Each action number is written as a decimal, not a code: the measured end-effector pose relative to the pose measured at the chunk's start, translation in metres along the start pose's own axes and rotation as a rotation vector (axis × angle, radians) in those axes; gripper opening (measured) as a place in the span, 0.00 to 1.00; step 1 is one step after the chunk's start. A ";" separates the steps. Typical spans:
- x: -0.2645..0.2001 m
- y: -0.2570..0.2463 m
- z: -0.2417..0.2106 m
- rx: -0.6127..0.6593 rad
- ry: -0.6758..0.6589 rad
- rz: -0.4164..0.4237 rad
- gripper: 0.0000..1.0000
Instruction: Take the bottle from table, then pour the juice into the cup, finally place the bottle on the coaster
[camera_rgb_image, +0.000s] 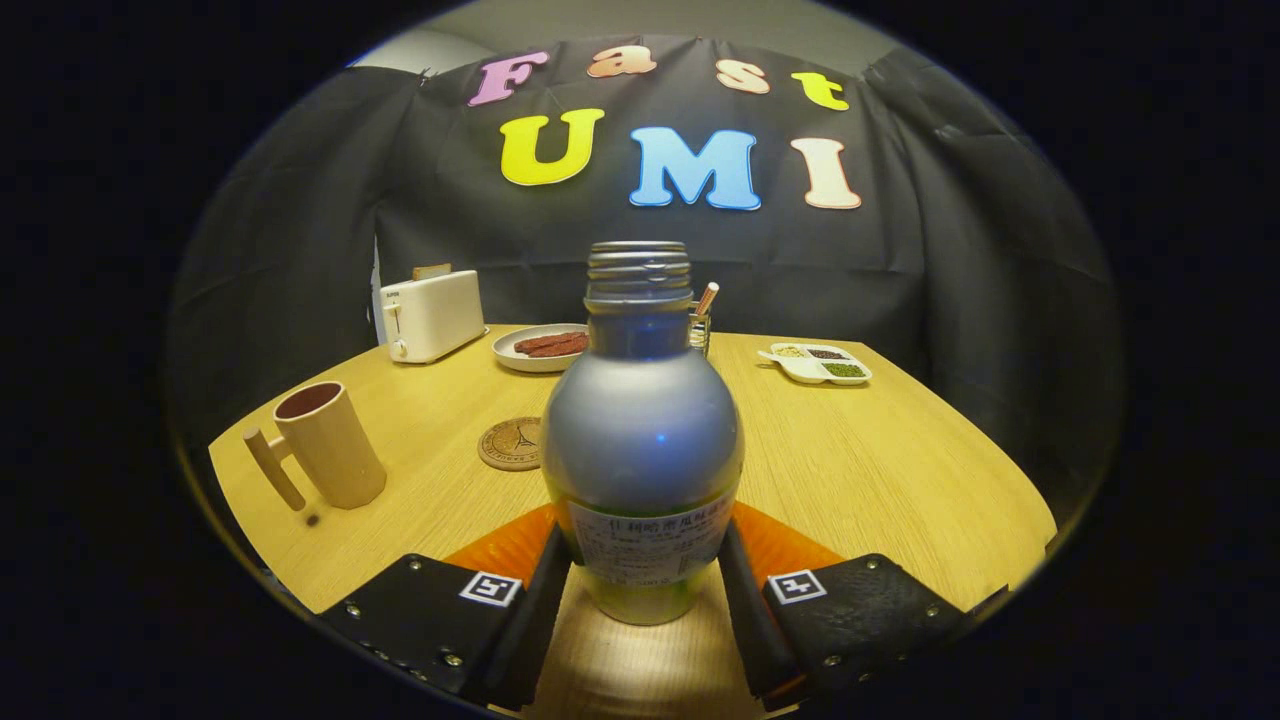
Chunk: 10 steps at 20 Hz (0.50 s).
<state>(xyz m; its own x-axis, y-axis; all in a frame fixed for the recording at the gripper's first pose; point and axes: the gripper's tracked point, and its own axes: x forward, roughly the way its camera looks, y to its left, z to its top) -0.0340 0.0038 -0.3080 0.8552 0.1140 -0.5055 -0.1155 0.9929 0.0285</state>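
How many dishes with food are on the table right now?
2: a round plate beside the toaster, and a divided dish beyond the bottle, which sits between the jaws. The bottle may hide others.

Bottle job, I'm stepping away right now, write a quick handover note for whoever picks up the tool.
Tool: fingers on either side of the bottle, against its lower body at the label; looks gripped.
Bottle: upright, cap off; whether it has left the table is unclear.
Cup: upright, off to the left of the bottle, handle toward the tool.
Coaster: bare, just behind the bottle on its left.
Done: bottle grasped.
Left: pour into the cup, then set the bottle on the coaster.
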 end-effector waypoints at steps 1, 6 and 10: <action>0.001 0.001 0.002 -0.020 0.007 -0.006 0.75; 0.003 0.006 0.024 -0.092 -0.006 0.006 0.75; 0.002 0.020 0.037 -0.185 -0.008 0.026 0.75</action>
<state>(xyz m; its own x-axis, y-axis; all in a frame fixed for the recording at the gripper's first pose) -0.0156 0.0251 -0.2763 0.8548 0.1403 -0.4997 -0.2277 0.9665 -0.1181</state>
